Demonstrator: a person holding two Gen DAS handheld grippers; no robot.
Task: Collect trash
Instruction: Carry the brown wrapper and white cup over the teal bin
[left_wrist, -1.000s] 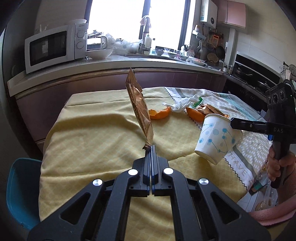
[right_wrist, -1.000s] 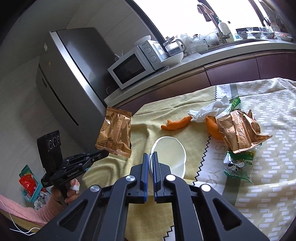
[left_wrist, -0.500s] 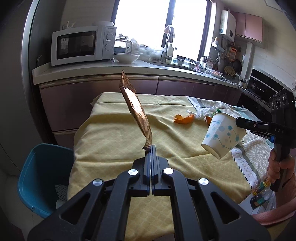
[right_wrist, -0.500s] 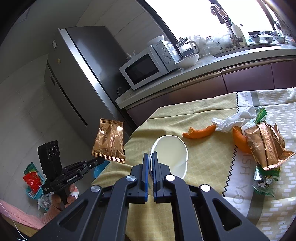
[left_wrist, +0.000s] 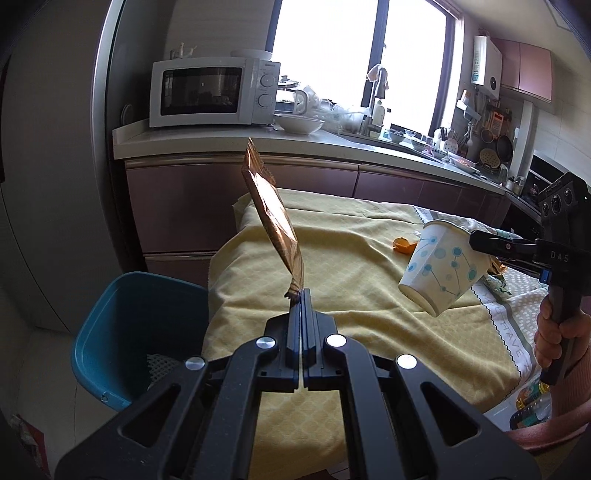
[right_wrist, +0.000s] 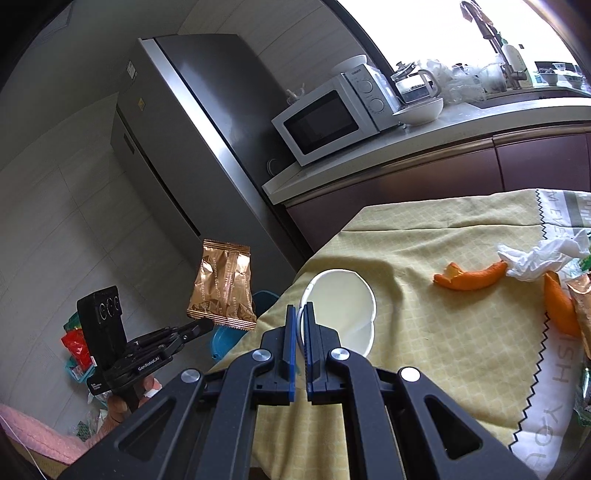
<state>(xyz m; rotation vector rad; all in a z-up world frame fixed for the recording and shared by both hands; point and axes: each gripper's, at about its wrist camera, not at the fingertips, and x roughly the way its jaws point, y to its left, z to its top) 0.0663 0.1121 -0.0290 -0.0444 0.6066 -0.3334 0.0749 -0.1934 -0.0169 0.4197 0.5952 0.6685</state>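
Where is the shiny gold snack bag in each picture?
Left wrist view: the gold snack bag stands edge-on in the middle, pinched at its bottom corner by the left hand-held gripper.
Right wrist view: the same bag shows its flat face at lower left, in front of the fridge.
Shared landmark: the white microwave on the counter.

Two orange peels (right_wrist: 469, 277) (right_wrist: 559, 304), one paper cup (left_wrist: 441, 272), one white tissue (right_wrist: 539, 258). Two gold wrappers (right_wrist: 223, 290) (right_wrist: 581, 306). One blue bin (left_wrist: 129, 332), one microwave (left_wrist: 214, 92).
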